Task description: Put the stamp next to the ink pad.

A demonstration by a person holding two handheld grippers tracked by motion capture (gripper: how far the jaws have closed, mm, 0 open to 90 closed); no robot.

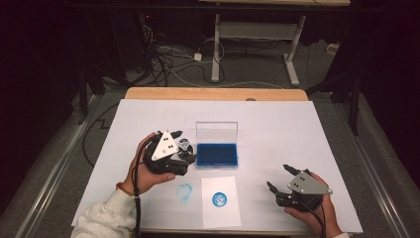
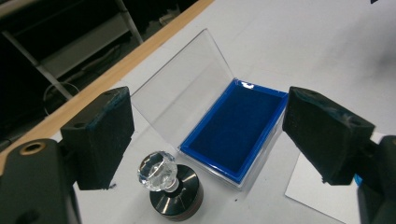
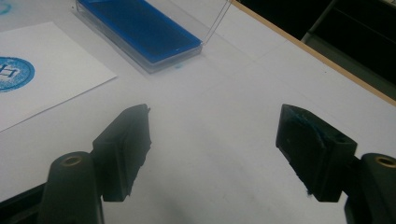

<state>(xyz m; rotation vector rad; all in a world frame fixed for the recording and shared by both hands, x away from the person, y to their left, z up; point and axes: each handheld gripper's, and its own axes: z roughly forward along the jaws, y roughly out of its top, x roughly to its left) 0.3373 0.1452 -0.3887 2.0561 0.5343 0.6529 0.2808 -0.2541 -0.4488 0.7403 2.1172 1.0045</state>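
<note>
Nearest of all, down at the near edge of the table [image 1: 277, 119], the right gripper [image 1: 278, 179] sits in the person's hand with its jaws spread wide and only bare white surface between them, well to the right of everything else. Just left of it lies a white sheet of paper [image 1: 220, 212] carrying a round blue stamp print [image 1: 219, 199], and left of that sheet there's a fainter blue smudge [image 1: 184, 191] straight on the table cover. Over on the left, the left gripper [image 1: 184, 151] hovers above the stamp [image 2: 170, 189], jaws wide apart, gripping nothing. From the left gripper view, that stamp stands upright on the table between the two jaws and clear of both: a black round base with a faceted crystal knob on top. Right beside it, to its right in the scene, sits the ink pad case [image 1: 217, 154], blue pad exposed, its clear lid [image 1: 216, 132] tilted up on the far side.
</note>
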